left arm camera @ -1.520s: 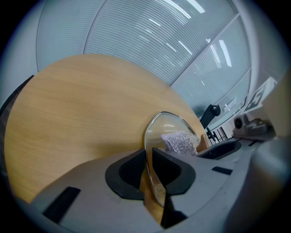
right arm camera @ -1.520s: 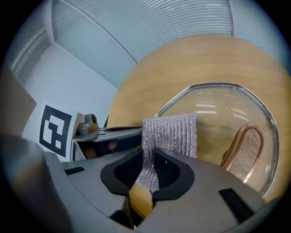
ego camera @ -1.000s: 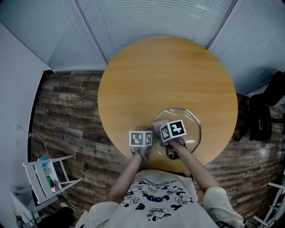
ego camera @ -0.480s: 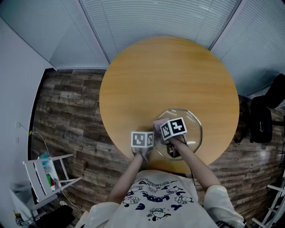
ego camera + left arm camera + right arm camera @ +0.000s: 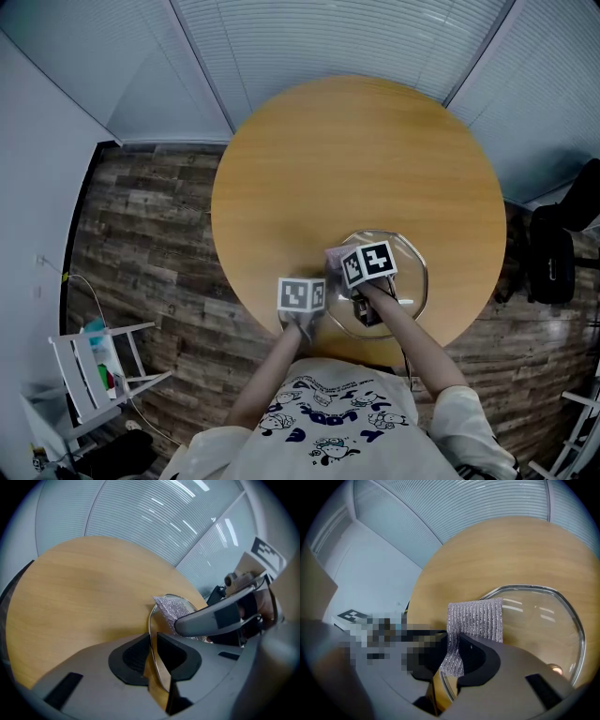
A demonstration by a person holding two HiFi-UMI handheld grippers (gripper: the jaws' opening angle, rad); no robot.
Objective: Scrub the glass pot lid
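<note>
The round wooden bench [image 5: 356, 159] is flanked by blinds [image 5: 328, 37] and plank floor [image 5: 141, 234]. The glass lid [image 5: 411, 270] is clenched at its rim by the left tongs [image 5: 151, 645], a silver scourer [image 5: 476, 618] by the right tongs [image 5: 453, 654].

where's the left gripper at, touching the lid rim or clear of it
Touching. The left gripper view shows the left gripper shut on the glass lid: the lid's metal rim runs between the jaws, pinched with no gap.

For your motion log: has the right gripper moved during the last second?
Yes, slightly: the right gripper and its scrub pad slid across the glass lid, farther from the table's near edge.
</note>
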